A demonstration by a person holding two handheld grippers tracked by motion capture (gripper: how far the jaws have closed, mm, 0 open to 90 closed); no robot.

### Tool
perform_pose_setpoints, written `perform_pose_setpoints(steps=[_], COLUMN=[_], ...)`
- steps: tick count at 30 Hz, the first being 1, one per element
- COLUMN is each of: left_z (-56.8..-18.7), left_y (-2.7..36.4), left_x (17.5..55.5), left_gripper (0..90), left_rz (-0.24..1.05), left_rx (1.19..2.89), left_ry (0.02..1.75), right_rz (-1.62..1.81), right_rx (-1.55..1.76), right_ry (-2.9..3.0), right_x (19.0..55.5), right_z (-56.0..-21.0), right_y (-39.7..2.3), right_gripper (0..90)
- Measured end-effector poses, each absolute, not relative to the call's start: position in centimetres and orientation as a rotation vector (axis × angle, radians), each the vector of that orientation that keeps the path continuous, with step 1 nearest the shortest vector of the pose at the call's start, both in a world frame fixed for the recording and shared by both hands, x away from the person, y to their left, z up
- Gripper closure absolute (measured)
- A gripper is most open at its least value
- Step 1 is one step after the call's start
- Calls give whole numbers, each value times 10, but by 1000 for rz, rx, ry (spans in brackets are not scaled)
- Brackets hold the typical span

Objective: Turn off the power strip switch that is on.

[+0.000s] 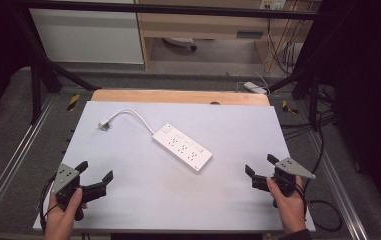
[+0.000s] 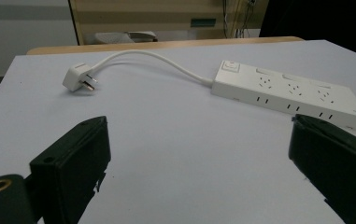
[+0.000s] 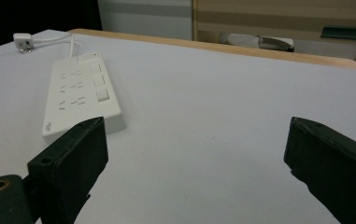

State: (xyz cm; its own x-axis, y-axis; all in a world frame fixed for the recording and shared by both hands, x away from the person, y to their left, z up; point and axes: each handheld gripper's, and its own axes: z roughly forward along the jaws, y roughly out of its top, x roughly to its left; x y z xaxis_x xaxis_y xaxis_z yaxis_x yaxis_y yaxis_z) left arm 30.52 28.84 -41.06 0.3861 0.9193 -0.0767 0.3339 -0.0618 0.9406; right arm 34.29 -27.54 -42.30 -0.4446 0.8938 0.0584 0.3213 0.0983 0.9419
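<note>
Both tools stand spread and empty: left tool [image 1: 96, 171] near the table's [image 1: 143, 200] front left corner, right tool [image 1: 259, 168] near the front right. The strip [image 1: 182, 147] lies mid-table, its plug [image 1: 103, 124] toward the far left. Judged: approach step; next, a reach to the strip.

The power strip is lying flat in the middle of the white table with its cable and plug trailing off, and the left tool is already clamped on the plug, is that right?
Not quite. The left tool stands open and holds nothing; the plug lies apart from it on the white table, as the high view shows. The power strip does lie flat mid-table with its cable trailing off.
</note>
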Motion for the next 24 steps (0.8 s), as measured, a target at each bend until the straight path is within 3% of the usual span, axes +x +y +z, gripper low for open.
perform_pose_setpoints(steps=[24], left_z=[-411], left_y=[288], left_x=[305], left_gripper=[57], left_rz=[695], left_rx=[1617], left_ry=[1154], right_rz=[1379], right_rx=[1186], right_ry=[1814], right_x=[335], right_z=[-410], right_y=[-269], right_gripper=[24])
